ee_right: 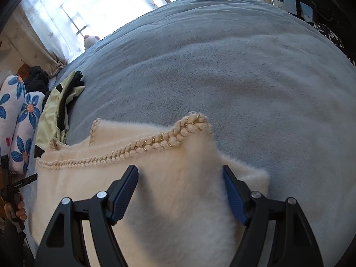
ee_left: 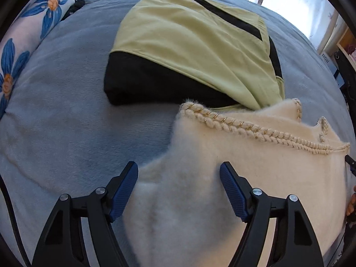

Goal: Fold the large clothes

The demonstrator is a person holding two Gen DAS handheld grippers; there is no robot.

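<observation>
Left wrist view: a fluffy cream sweater [ee_left: 233, 178] with braided rope trim lies near the bed's [ee_left: 66, 122] front edge on soft blue-grey fleece, beside a folded yellow-green and black jacket [ee_left: 189, 51]. Left gripper [ee_left: 178, 175] and right gripper [ee_right: 180, 175] both gape wide over the sweater, clamping nothing.

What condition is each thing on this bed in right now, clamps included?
Cream fuzzy garment: folded, flat on the blanket, braided trim on top.
Yellow-green and black jacket: folded, lying beyond the cream garment.
Grey-blue blanket: spread over the bed.
Left gripper: open above the cream garment, gripping nothing.
Right gripper: open above it, gripping nothing.
</observation>
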